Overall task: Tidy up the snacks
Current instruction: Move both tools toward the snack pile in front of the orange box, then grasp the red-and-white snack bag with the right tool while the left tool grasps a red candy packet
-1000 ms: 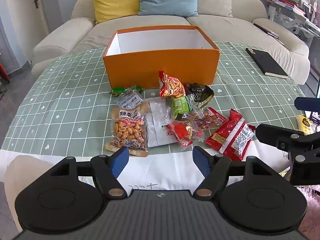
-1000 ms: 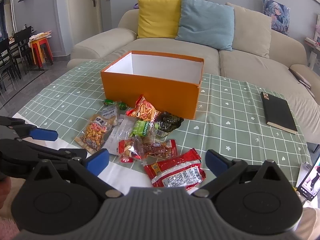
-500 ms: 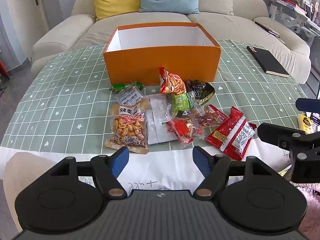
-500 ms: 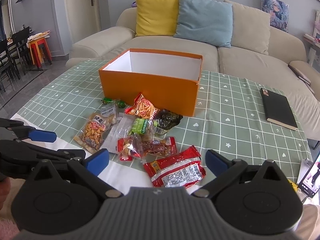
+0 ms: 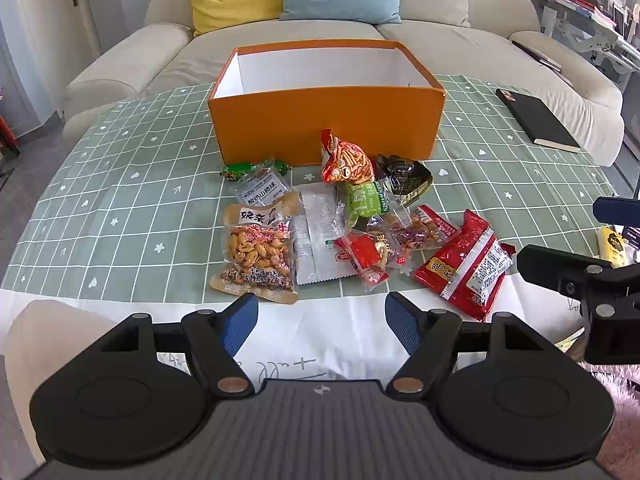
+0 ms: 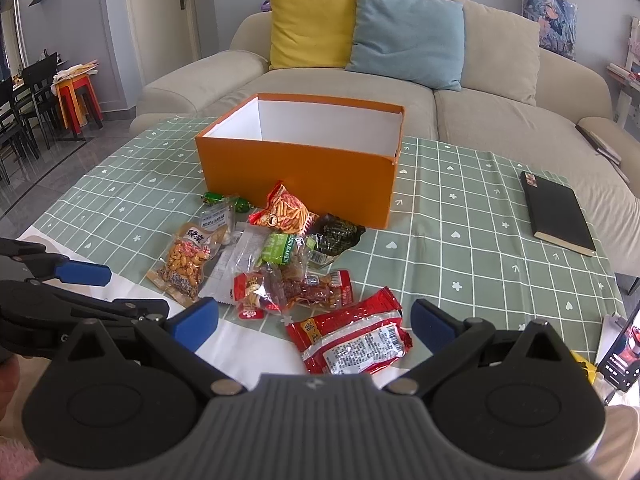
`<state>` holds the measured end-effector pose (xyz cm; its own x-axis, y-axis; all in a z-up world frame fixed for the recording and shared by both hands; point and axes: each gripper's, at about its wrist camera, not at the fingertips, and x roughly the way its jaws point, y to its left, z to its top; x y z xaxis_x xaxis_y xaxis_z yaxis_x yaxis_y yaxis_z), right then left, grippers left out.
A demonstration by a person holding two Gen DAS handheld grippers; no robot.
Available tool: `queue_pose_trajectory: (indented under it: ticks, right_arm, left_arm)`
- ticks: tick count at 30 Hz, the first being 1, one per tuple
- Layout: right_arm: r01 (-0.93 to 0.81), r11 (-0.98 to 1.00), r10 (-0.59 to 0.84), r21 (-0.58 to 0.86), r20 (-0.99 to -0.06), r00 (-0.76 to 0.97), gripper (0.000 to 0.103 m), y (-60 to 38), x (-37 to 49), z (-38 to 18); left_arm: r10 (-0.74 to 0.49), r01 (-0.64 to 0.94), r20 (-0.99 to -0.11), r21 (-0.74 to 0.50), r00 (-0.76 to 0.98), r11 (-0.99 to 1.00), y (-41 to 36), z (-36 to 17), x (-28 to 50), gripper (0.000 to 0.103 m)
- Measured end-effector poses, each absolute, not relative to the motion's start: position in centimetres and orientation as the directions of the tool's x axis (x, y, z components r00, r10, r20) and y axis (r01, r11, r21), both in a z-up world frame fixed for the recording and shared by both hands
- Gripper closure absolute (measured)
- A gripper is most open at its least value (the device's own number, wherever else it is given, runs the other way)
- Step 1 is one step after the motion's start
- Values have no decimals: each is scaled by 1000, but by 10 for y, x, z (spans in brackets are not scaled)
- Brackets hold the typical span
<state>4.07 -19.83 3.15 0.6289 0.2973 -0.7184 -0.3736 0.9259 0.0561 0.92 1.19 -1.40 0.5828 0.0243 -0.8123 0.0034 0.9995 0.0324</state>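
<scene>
An empty orange box [image 5: 326, 128] [image 6: 298, 176] stands on the green checked tablecloth. In front of it lie several snack packets: a peanut bag [image 5: 256, 254] [image 6: 185, 264], a red packet [image 5: 466, 264] [image 6: 352, 338], an orange-red crisp bag [image 5: 348, 160] [image 6: 284, 210], a green packet [image 5: 366, 202] and a dark packet [image 5: 406, 178]. My left gripper [image 5: 322, 322] hovers open over the table's near edge, short of the pile, nothing between its fingers. My right gripper [image 6: 314, 324] is open too, just short of the red packet.
A black notebook [image 5: 536, 120] [image 6: 558, 212] lies at the table's right. A beige sofa with yellow and blue cushions [image 6: 360, 28] stands behind the table. A phone [image 6: 622, 354] sits at the near right corner. Dining chairs and stools [image 6: 60, 96] are at far left.
Both views have shifted a little: the box and snacks sit slightly higher and closer in the frames. Both grippers stay open, and no snack has moved.
</scene>
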Motion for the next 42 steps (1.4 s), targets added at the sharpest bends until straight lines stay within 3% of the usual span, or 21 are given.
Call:
queue_pose_trajectory:
  ticks: [37, 42]
  right_arm:
    - [-353, 932, 294, 81, -740, 605, 4, -202, 45, 25]
    - [-321, 940, 292, 117, -763, 577, 4, -208, 52, 18]
  left_arm:
    - [22, 4, -816, 30, 578, 1000, 14, -16, 7, 18]
    - [-42, 50, -828, -16, 560, 999, 15, -17, 12, 19]
